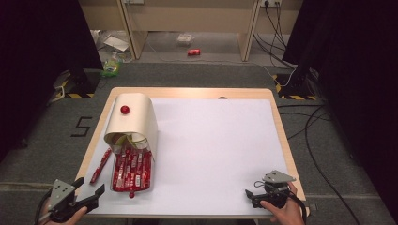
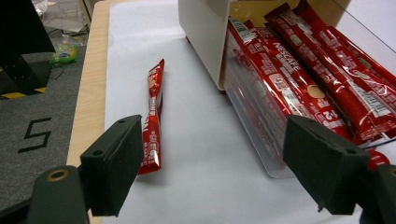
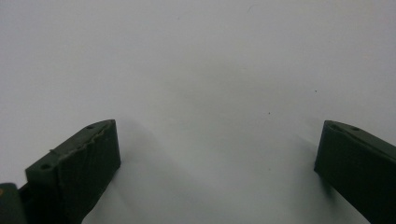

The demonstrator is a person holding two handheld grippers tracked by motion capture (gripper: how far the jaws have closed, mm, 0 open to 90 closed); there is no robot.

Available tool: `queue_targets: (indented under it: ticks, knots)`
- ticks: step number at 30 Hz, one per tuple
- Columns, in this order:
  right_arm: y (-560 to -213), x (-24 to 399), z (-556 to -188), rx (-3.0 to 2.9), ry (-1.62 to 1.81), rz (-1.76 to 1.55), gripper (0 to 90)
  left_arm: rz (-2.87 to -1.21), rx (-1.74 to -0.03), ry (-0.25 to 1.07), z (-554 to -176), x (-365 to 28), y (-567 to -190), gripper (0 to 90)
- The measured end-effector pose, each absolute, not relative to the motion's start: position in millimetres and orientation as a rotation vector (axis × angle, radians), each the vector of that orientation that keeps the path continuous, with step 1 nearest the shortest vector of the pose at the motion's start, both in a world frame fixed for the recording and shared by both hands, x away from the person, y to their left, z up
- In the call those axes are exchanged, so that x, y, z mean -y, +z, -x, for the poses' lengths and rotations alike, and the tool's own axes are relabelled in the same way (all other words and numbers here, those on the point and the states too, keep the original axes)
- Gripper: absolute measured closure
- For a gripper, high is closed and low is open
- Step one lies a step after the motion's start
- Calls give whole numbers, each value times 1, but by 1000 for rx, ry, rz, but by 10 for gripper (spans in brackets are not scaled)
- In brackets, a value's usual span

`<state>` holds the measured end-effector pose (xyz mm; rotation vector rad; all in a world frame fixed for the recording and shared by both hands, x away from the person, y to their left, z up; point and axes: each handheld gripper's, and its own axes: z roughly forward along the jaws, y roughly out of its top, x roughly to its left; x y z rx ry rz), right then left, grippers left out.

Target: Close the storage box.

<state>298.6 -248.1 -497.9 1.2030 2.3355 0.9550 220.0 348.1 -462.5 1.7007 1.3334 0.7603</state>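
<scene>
Red coffee stick (image 2: 153,119) loose by clear box (image 2: 261,116), L gripper (image 2: 219,172) & R gripper (image 3: 217,172) jaws wide apart

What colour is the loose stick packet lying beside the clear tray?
Red, clearest in the left gripper view: stick packet.

Each black tool, left (image 1: 89,188) and right (image 1: 251,194), carries a grey three-cornered plate and blocky, screw-holed jaws

Grey carpet (image 1: 197,75) laid around table (image 1: 281,136); black curtains (image 1: 42,42) hung both sides; pale wooden furniture (image 1: 187,18) set behind; cables (image 1: 319,136) strewn right.
</scene>
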Motion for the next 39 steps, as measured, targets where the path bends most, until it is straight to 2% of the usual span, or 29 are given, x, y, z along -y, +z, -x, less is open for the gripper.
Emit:
queue_targets:
  ticks: [27,39]
  knots:
    - [-498,247,-299,-2338,949,-1209,3,-1742,-1266,758,-197,-331,-468,204]
    - [-498,247,-299,-2338,950,-1209,3,-1809,-1240,754,-207,-317,-483,209]
